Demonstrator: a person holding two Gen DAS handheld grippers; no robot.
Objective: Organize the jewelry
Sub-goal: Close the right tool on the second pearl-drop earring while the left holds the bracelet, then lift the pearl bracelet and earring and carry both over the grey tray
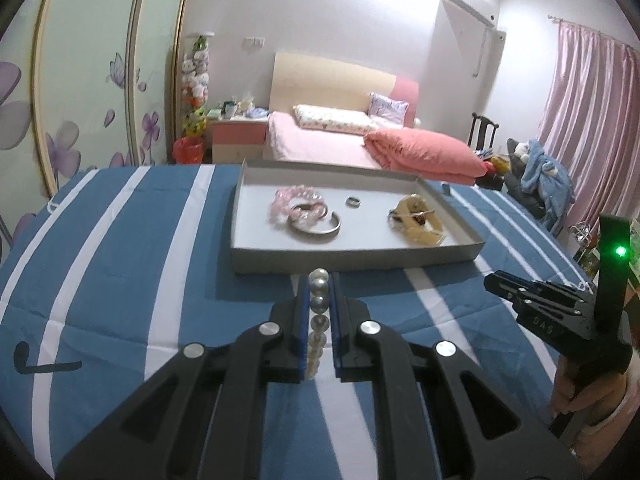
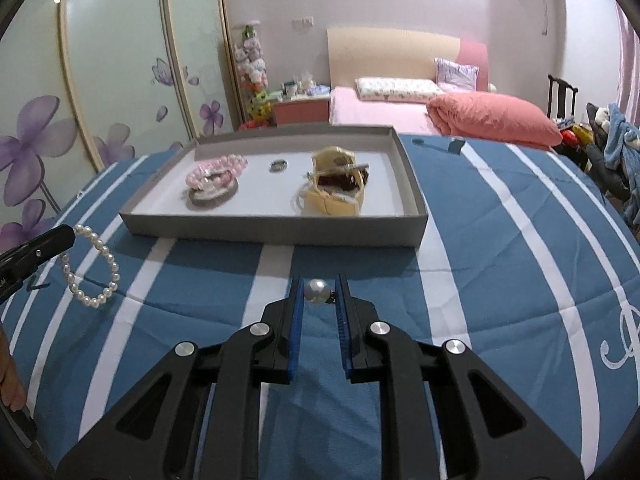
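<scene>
Left wrist view: left gripper (image 1: 319,280) closed on pearl bracelet (image 1: 319,312); the strand runs in a line between the blue pads (image 1: 303,320), top bead showing just past the fingertips. Right wrist view confirms it: the bracelet hangs as a loop from the left gripper's tip, above the striped blue cloth (image 2: 520,248), near the tray's front-left corner.

Right wrist view: right gripper (image 2: 319,290) holds a single pearl earring (image 2: 316,290) between its fingertips. The pearl sits against the left pad (image 2: 298,312); a dark fitting on its other side meets the right pad. Jaws narrowed onto it, not fully together.

Both grippers sit on the near side of grey tray (image 2: 280,232), just short of its front wall. The tray rests on the cloth.

Inside the tray, from its left end: pink bead bracelets (image 2: 216,172) piled on a silver bangle (image 2: 214,198); a small ring (image 2: 278,165) toward the back wall at centre; a beige pouch (image 2: 334,196) right of centre, lying open with dark contents, unidentifiable.

Left wrist view, right of the tray: right gripper body visible, green light (image 1: 620,251) lit.
</scene>
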